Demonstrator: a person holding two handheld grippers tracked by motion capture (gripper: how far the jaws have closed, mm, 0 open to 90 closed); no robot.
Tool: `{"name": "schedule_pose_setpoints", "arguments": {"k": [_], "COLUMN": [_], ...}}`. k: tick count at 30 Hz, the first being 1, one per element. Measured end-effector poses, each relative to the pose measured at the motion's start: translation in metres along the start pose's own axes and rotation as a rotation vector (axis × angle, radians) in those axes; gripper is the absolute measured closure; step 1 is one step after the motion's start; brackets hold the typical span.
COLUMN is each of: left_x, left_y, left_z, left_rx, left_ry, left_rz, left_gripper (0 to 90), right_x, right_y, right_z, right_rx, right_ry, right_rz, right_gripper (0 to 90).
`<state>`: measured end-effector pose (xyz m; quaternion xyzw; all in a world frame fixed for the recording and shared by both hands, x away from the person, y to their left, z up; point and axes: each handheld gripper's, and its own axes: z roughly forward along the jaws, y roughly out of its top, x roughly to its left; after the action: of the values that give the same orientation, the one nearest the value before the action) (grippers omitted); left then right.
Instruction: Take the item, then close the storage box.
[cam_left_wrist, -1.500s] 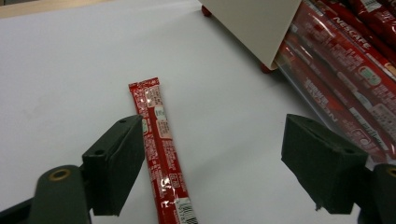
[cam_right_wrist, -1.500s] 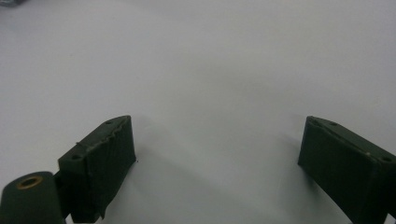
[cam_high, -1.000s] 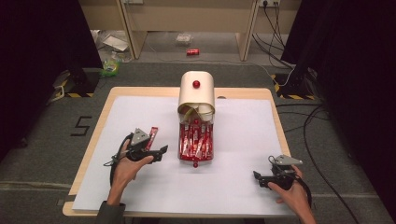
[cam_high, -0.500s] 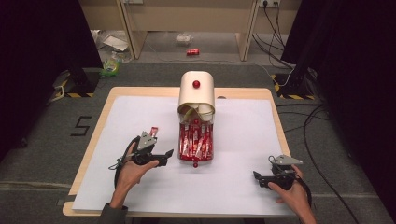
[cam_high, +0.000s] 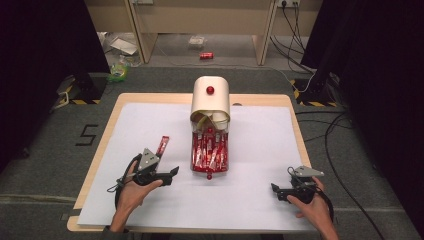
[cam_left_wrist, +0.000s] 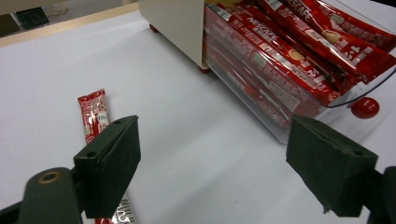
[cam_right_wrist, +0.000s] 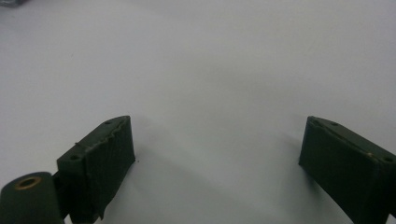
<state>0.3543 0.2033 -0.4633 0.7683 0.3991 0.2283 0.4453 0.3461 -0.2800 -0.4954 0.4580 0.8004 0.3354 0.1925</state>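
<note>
**Left gripper view: jaws wide apart beside the tray of coffee sticks**

Left gripper view gives us the clearest look at the work. The clear tray (cam_left_wrist: 299, 116) is pulled out from the cream box (cam_left_wrist: 177, 28) and is full of red coffee sticks (cam_left_wrist: 289, 51). One loose stick (cam_left_wrist: 93, 116) lies flat on the white sheet (cam_left_wrist: 187, 130), just beside the left jaw and not between the jaws.

In the high view our left gripper (cam_high: 167, 175) is near the tray's left side, jaws apart and holding nothing. The loose stick (cam_high: 162, 145) lies just behind it. Our right gripper (cam_high: 275, 191) rests well apart at the right, also with jaws apart, over bare sheet.

We judge that we are between picks: one stick is out, and the left gripper aims at the tray again. The next move calls for lowering the jaws over a single top stick and closing across its narrow width, so that the neighbours are not dragged out.
</note>
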Motion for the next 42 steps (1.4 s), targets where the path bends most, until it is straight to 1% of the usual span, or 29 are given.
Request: {"name": "schedule_pose_setpoints", "arguments": {"k": [10, 18, 27, 31, 35, 36, 42], "left_x": [-0.008, -0.012, -0.018, -0.020, -0.025, -0.028, -0.035], "left_y": [-0.005, -0.007, -0.012, -0.013, -0.013, -0.013, -0.013], "left_z": [0.001, 0.003, 0.008, 0.010, 0.014, 0.016, 0.022], "left_rx": [0.008, 0.006, 0.007, 0.008, 0.007, 0.011, 0.010], "left_ry": [-0.012, -0.014, -0.027, -0.032, -0.042, -0.048, -0.059], "left_rz": [0.022, 0.027, 0.030, 0.038, 0.046, 0.055, 0.066], "left_gripper": [17.5, 17.5, 17.3, 17.3, 17.3, 17.3, 17.3], "right_x": [0.000, 0.000, 0.000, 0.000, 0.000, 0.000, 0.000], "right_y": [0.000, 0.000, 0.000, 0.000, 0.000, 0.000, 0.000], "right_z": [0.000, 0.000, 0.000, 0.000, 0.000, 0.000, 0.000], "right_rx": [0.000, 0.000, 0.001, 0.001, 0.001, 0.002, 0.001], "right_ry": [0.000, 0.000, -0.002, -0.001, -0.003, -0.002, -0.002], "right_rz": [0.000, 0.000, -0.001, -0.001, -0.003, -0.002, -0.001], "right_gripper": [10.4, 10.4, 10.4, 10.4, 10.4, 10.4, 10.4]}}
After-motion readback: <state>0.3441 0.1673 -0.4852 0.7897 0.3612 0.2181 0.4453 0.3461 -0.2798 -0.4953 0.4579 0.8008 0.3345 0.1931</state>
